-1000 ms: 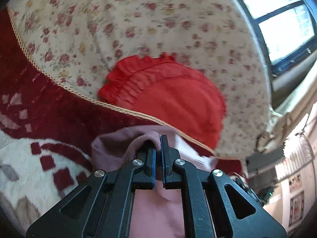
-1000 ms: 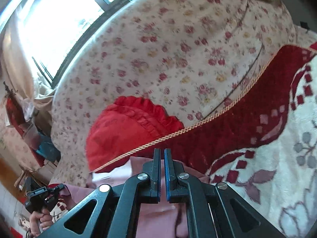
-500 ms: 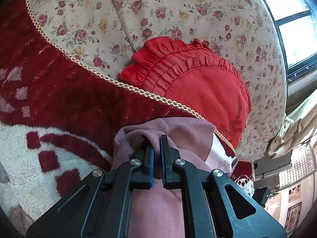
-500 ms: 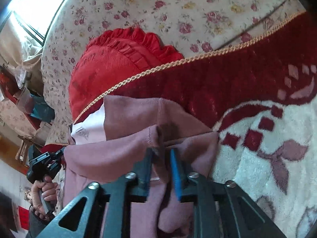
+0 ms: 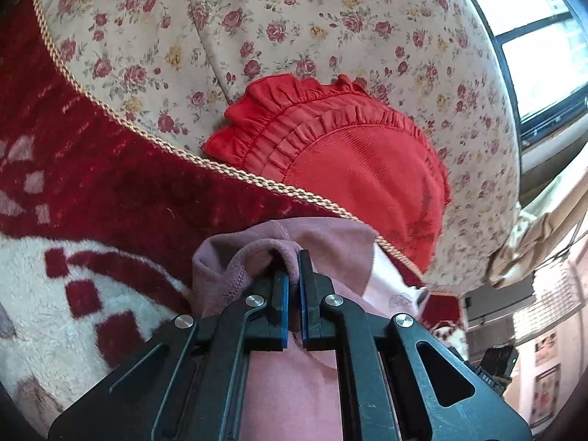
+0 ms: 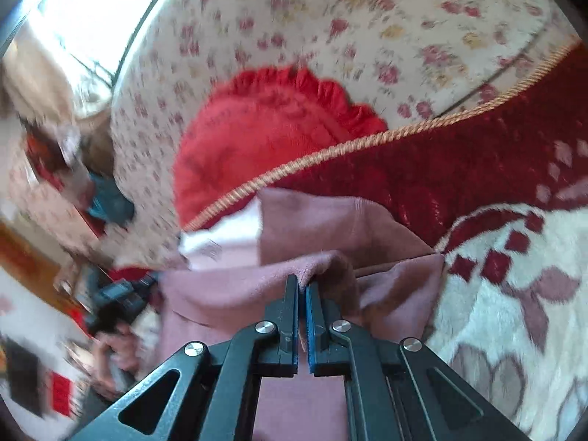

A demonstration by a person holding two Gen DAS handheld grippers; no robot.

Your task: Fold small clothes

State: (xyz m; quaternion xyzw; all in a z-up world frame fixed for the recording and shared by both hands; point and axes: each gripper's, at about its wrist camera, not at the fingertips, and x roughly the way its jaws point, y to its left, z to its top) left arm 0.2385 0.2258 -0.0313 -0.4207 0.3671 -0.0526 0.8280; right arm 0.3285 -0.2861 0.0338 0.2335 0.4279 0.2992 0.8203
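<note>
Left wrist view first: the left tongs [image 5: 292,275] are clamped tight on a bunched fold of the mauve garment [image 5: 330,242], the blue pads squeezed together with a thick roll of fleece-like cloth humped up over their tips. The garment lies on the dark red blanket [image 5: 110,191] that covers the bed, close under the blanket's gold cord edge [image 5: 228,171], and a paler pink panel with a small print pokes out to its right. Beyond the cord sits a red frilled garment [image 5: 349,158] on the floral bedspread [image 5: 257,29], apart from the tongs.

Over to the right wrist view, and it is blurred with motion. The right tongs [image 6: 302,286] have just been closing and are now pinched on another raised ridge of the same mauve cloth, pads together with fabric caught between them. The garment spreads out flat ahead of the tips, its far corner reaching toward the cord edge, its right corner lying over the white patterned part of the blanket [image 6: 514,294]. At far left a hand [image 6: 110,349] shows, holding the other tool.

How will it handle? My read: light, soft, completely limp, with enough nap that it should not slip from the pads. It will sag and drag between 2 grips, so both holds want to be on hem or seam, where the cloth is doubled, not mid-panel. The plush blanket underneath may cling and pull wrinkles into any fold.
</note>
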